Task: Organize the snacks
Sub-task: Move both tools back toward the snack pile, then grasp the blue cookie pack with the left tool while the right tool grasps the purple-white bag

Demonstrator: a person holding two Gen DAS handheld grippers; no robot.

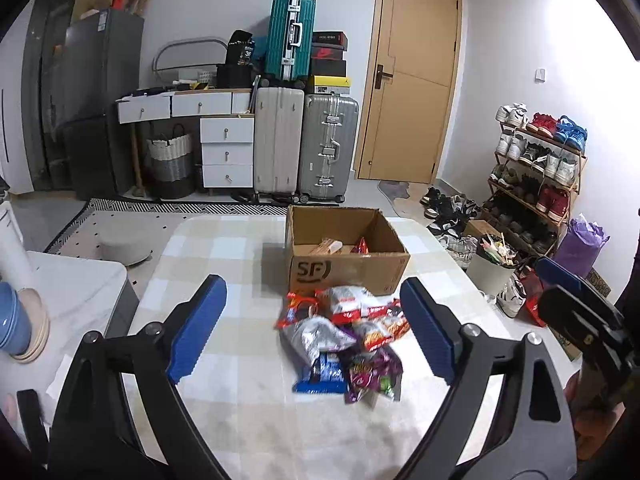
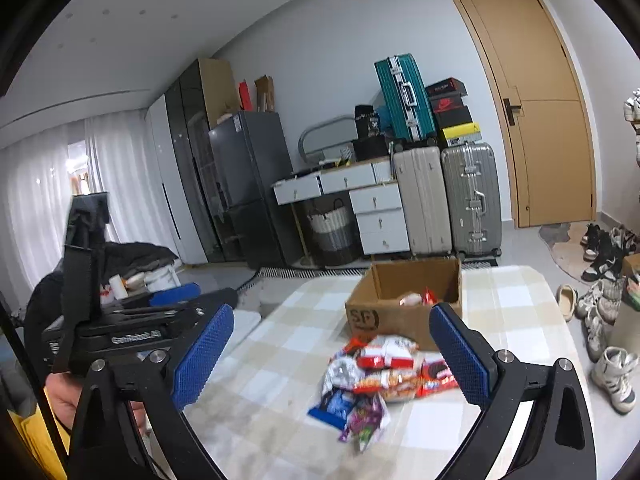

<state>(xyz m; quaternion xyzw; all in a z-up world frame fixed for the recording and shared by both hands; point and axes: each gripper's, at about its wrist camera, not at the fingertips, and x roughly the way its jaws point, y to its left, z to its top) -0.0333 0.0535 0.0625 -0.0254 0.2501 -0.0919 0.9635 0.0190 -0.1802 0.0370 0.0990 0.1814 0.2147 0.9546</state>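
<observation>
My left tool (image 1: 314, 326) hangs above the near edge of the bench (image 1: 224, 248) with its blue pads spread wide and nothing between them. My right tool (image 2: 332, 354) is spread just as wide and equally empty, held a little further toward the right edge. Each shows at the side of the other's view, so the two are near one another but apart.

The snacks lie in a loose heap (image 1: 344, 336) around the middle of the bench, the packets overlapping. I can pick out a blue packet (image 1: 322, 374) and a purple one (image 1: 374, 372) nearest me, a crumpled silver bag (image 1: 316, 336) behind them, and red-and-white packets (image 1: 356, 304) on the far side, just short of the cardboard box (image 1: 348, 270). That box, printed SF on its near wall, stands open toward the far edge, and at least one red packet (image 1: 362, 246) and something pale already lie inside.

I judge the box to be where the snacks belong, so most of the sorting is still ahead. Both tools sit wide, I think, because a soft, puffy bag needs a broad mouth around it. The blue and purple packets are the easiest first picks, since they lie at the edge of the heap. The risk is pinching two overlapping packets at once, or a slick foil bag slipping out.
</observation>
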